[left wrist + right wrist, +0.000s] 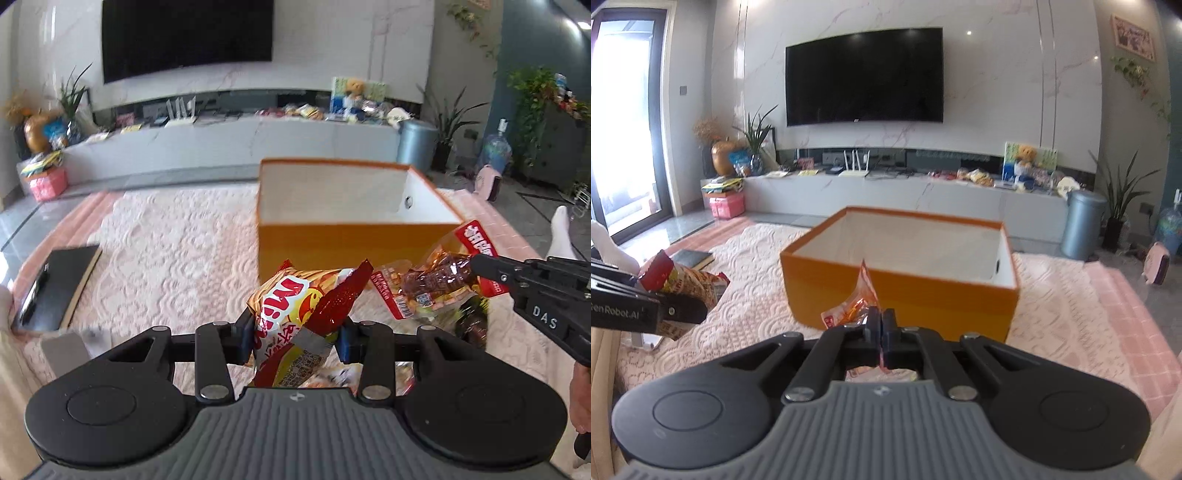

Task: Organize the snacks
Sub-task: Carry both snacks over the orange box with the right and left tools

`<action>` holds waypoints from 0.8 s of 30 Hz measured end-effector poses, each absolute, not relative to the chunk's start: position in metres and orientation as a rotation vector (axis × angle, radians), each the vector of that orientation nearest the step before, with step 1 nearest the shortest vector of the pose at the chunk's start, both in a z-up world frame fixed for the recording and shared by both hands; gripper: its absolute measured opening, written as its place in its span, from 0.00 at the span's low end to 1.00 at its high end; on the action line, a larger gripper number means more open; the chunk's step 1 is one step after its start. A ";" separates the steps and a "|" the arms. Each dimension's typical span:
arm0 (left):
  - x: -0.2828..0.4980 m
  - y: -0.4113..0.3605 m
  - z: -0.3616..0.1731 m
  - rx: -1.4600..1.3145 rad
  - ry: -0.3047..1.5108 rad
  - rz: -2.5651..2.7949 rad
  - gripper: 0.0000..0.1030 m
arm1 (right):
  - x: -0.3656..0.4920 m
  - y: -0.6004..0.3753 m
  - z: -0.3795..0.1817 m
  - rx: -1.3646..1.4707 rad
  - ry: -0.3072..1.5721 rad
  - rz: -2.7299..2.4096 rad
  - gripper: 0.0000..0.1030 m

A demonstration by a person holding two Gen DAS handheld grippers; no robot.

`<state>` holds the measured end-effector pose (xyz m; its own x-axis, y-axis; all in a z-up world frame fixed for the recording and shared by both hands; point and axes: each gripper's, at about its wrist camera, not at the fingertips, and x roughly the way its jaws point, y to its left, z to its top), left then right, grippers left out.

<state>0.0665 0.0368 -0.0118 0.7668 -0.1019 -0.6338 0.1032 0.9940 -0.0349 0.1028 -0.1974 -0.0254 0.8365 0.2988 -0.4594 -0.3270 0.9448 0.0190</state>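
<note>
Left tongs (295, 334) half-spread, clamping chip bag (295, 321); right tongs (882, 334) fully shut, pinching clear snack pack (855, 308) edge. Both short of orange box (901, 295). Risk: thin edge-pinch slips, pack drops outside box.

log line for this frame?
left tongs: shut on chips | right tongs: shut on clear packet | box: open, ahead

Our left gripper (295, 334) clamps a yellow-red snack bag (295, 321); our right gripper (474, 264) pinches a clear packet (432, 284) before the orange box (343, 247).
</note>
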 end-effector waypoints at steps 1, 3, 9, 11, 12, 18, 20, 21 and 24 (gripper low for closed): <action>0.068 0.033 -0.006 0.015 0.678 -0.125 0.45 | 0.103 -0.200 -0.022 -0.063 0.468 0.329 0.00; 0.072 0.028 0.002 0.026 0.666 -0.151 0.45 | 0.102 -0.204 -0.013 -0.074 0.449 0.324 0.00; 0.097 0.012 0.021 0.045 0.652 -0.217 0.45 | 0.114 -0.220 0.016 -0.092 0.412 0.312 0.00; 0.106 0.005 0.025 0.064 0.644 -0.228 0.45 | 0.124 -0.227 0.025 -0.087 0.410 0.307 0.00; 0.113 0.003 0.027 0.065 0.645 -0.238 0.45 | 0.129 -0.230 0.029 -0.085 0.409 0.304 0.00; 0.159 -0.003 0.030 0.031 0.682 -0.279 0.45 | 0.172 -0.239 0.046 -0.092 0.400 0.265 0.00; 0.174 -0.006 0.029 0.032 0.700 -0.277 0.45 | 0.189 -0.239 0.048 -0.094 0.404 0.256 0.00; 0.183 -0.006 0.028 0.030 0.708 -0.273 0.45 | 0.196 -0.239 0.048 -0.099 0.408 0.253 0.00; 0.210 -0.007 0.019 0.029 0.748 -0.263 0.45 | 0.222 -0.237 0.041 -0.110 0.440 0.247 0.00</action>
